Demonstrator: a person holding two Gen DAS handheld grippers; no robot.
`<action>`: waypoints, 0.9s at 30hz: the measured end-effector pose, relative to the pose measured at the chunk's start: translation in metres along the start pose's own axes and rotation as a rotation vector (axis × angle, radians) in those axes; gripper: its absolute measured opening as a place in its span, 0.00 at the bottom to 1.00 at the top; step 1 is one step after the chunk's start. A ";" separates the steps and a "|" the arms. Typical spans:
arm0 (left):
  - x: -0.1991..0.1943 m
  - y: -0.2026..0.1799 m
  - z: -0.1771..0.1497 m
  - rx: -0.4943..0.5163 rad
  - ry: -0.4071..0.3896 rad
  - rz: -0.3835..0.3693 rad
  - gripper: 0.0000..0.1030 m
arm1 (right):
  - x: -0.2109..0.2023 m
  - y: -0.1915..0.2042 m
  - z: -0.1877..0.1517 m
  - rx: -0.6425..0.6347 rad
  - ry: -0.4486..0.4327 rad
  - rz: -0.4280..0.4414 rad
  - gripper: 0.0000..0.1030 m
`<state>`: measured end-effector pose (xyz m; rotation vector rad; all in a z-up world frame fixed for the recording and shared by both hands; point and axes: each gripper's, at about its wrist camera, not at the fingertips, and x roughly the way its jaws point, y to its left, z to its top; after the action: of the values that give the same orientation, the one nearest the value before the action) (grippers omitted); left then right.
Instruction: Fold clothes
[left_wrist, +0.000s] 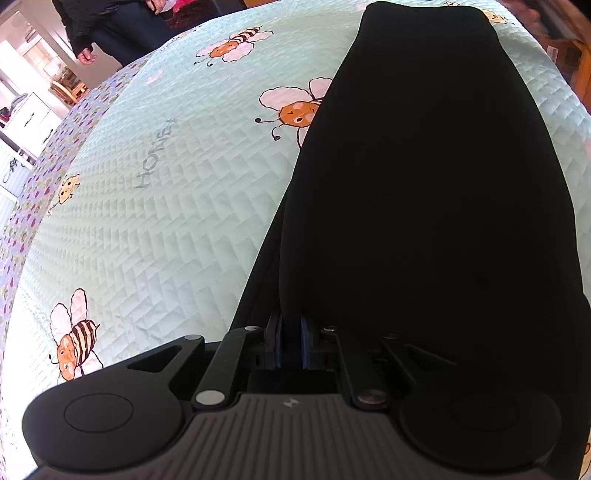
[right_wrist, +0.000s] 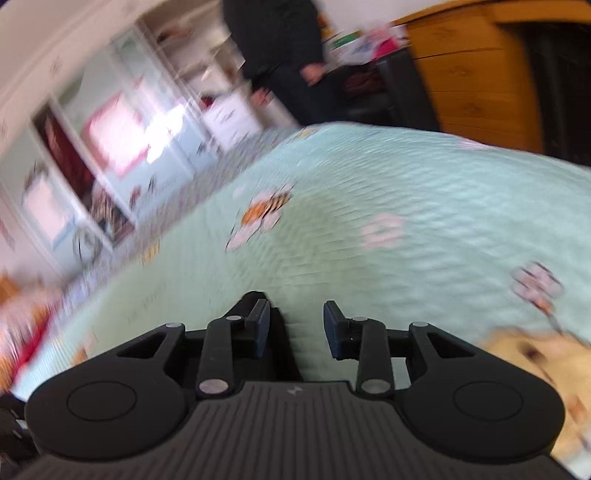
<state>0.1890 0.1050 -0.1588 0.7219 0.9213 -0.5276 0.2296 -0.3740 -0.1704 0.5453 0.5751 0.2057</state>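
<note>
A black garment lies long and flat on the pale green bee-print quilt, running away from me toward the bed's far end. My left gripper is shut on the near edge of this garment, with the black cloth pinched between its blue pads. In the blurred right wrist view, my right gripper stands open above the quilt, and only quilt shows between its fingers. A dark strip of black cloth sits just behind its left finger; whether it touches is unclear.
A person in dark clothes stands beyond the bed's far side. White cabinets line the left wall. A wooden dresser stands at the back right. A tan, blurred object lies on the quilt near my right gripper.
</note>
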 end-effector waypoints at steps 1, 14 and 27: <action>0.000 0.000 0.000 -0.002 -0.002 0.004 0.10 | -0.014 -0.009 -0.004 0.042 -0.018 -0.003 0.35; -0.034 -0.001 -0.029 -0.314 -0.001 0.350 0.60 | -0.071 -0.034 -0.059 0.266 -0.019 0.110 0.42; -0.118 -0.114 -0.065 -0.770 -0.299 0.168 0.58 | -0.090 -0.007 -0.105 0.307 0.044 0.197 0.42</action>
<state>0.0170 0.0915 -0.1221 0.0150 0.6953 -0.0975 0.0965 -0.3647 -0.2065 0.8984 0.6000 0.3189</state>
